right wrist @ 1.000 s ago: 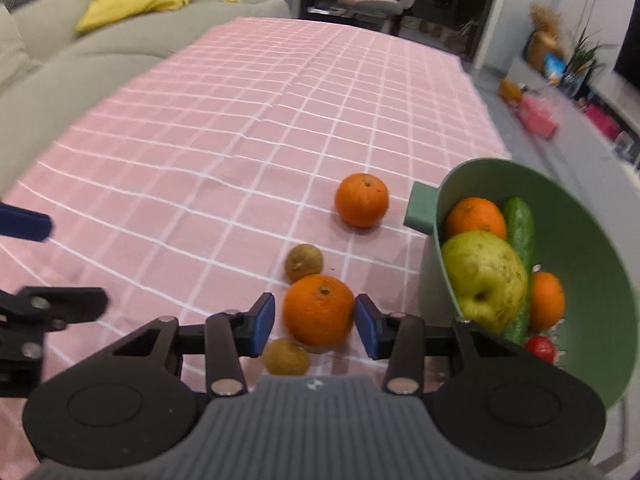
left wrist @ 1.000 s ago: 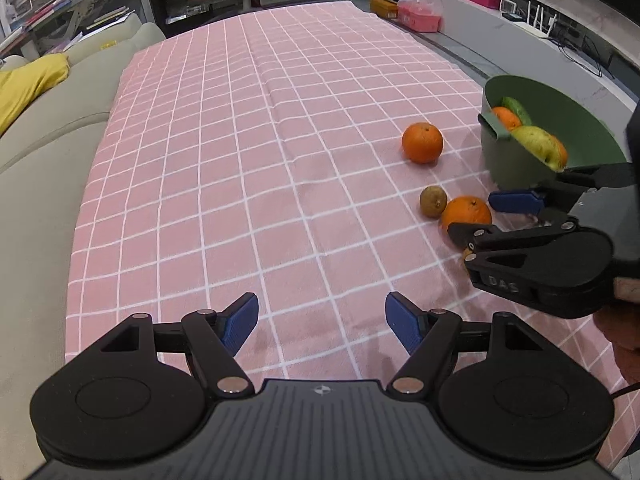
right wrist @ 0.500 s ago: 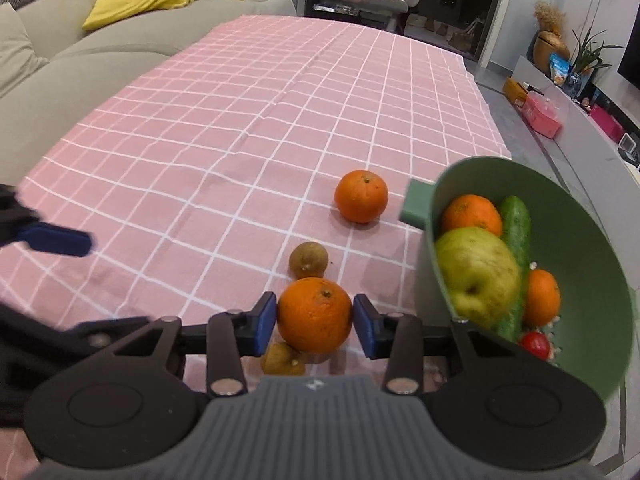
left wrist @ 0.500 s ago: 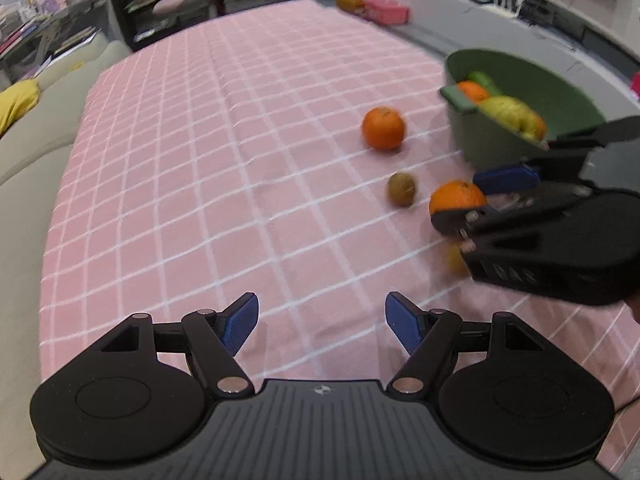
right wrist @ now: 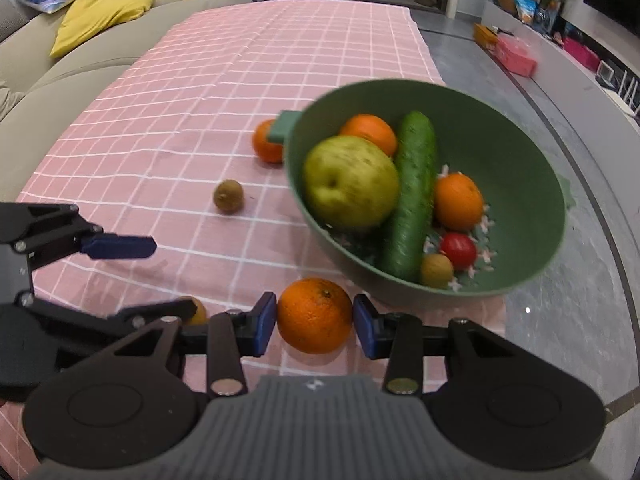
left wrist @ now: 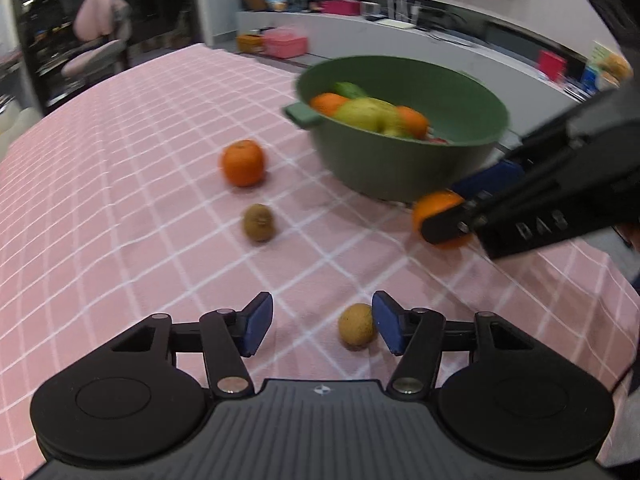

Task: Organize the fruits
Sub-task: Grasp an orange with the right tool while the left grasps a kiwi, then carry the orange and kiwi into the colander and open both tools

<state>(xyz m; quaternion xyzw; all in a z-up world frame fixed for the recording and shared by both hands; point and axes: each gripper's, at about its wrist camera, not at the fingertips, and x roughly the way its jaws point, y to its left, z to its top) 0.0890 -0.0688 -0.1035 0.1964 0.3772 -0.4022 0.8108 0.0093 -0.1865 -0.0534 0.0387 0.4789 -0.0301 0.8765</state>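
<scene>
My right gripper [right wrist: 315, 322] is shut on an orange [right wrist: 315, 315], held just off the pink checked cloth beside the green bowl [right wrist: 520, 152]. The bowl holds a pear, a cucumber, two oranges, a tomato and a kiwi. In the left wrist view the held orange [left wrist: 436, 216] hangs in front of the bowl's wall [left wrist: 400, 168]. My left gripper [left wrist: 322, 328] is low over the cloth with its jaws closing. A small kiwi [left wrist: 356, 325] lies between them, close to the right pad, with the left pad well clear. A loose orange [left wrist: 243, 162] and a second kiwi [left wrist: 259, 222] lie further out.
The cloth's edge [right wrist: 496, 320] runs just past the bowl, with grey floor [right wrist: 560, 340] beyond. A beige sofa [right wrist: 80, 60] with a yellow cushion borders the table's left side. A low white cabinet [left wrist: 420, 36] and a pink box [left wrist: 286, 42] stand at the back.
The right gripper has carried the orange off the cloth towards the bowl. The left gripper has swung right and down over a kiwi, and its jaws stand narrower.
</scene>
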